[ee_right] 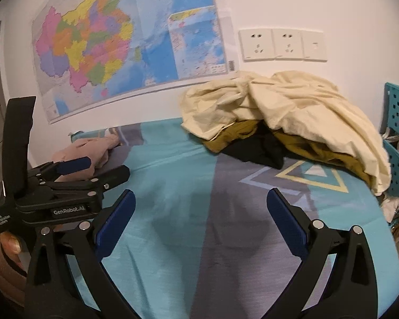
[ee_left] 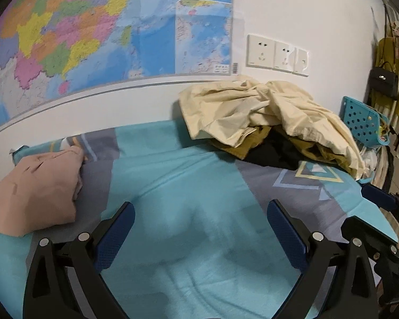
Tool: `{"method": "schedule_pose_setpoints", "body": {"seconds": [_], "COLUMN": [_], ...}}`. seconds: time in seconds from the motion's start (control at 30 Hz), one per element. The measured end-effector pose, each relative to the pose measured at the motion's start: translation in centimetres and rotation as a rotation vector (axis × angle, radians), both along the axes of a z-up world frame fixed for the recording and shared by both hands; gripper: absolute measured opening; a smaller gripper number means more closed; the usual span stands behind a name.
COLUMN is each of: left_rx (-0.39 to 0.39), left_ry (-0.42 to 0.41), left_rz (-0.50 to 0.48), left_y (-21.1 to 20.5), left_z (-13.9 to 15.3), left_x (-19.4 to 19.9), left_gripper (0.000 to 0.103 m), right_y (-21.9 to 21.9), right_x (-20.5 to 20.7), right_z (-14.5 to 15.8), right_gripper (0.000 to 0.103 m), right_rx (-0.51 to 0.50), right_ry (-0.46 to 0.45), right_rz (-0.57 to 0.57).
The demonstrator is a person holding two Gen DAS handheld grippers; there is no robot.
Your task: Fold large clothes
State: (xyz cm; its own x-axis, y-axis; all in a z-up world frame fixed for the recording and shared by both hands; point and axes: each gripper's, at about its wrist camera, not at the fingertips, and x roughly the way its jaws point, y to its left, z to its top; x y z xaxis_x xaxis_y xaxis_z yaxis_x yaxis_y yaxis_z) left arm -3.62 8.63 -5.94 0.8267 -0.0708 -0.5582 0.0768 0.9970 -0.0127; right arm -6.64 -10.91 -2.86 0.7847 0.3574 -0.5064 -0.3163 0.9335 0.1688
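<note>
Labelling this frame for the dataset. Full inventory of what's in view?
cream garment: 1, crumpled, top of pile by wall
mustard garment: 1, under the cream one
black garment: 1, bottom of pile
pink garment: 1, folded, bed's left side
bedsheet: 1, teal and grey
map: 1, multicoloured, wall
wall sockets: 3 white plates
basket: 1, teal, right of the bed
black handbag: 1, hanging right
left gripper: open, empty
right gripper: open, empty
</note>
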Motion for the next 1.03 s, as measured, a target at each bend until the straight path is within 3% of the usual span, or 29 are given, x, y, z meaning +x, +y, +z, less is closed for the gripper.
{"method": "schedule_pose_setpoints", "body": {"seconds": [0.27,0.47,0.7,1.03], "left_rx": [0.011,-0.003,0.008,-0.028], "left_ry": [0.026,0.038,0.020,0.089], "left_rz": [0.105,0.190,0.238,0.282], "left_y": [3.6,6.8,8.3,9.6], "left_z": [-0.9,-1.3,-1.7,-2.9], "left_x": [-1.0,-2.0,-2.9,-2.7], "left_gripper": [0.096,0.096,0.096,0.096], "right_y": [3.5,7.3,8.7,9.5], "right_x": [0.7,1.0,1.0,1.0], "right_z": [-0.8,-1.3,-2.0,-2.4], "right_gripper": [0.097,0.097,0.097,0.097], "right_rx": [0.053,0.037,0.044,0.033], "right_ry": [0.052,0.062,0.096,0.100], "right_rz": [0.113,0.203,0.231,0.269]}}
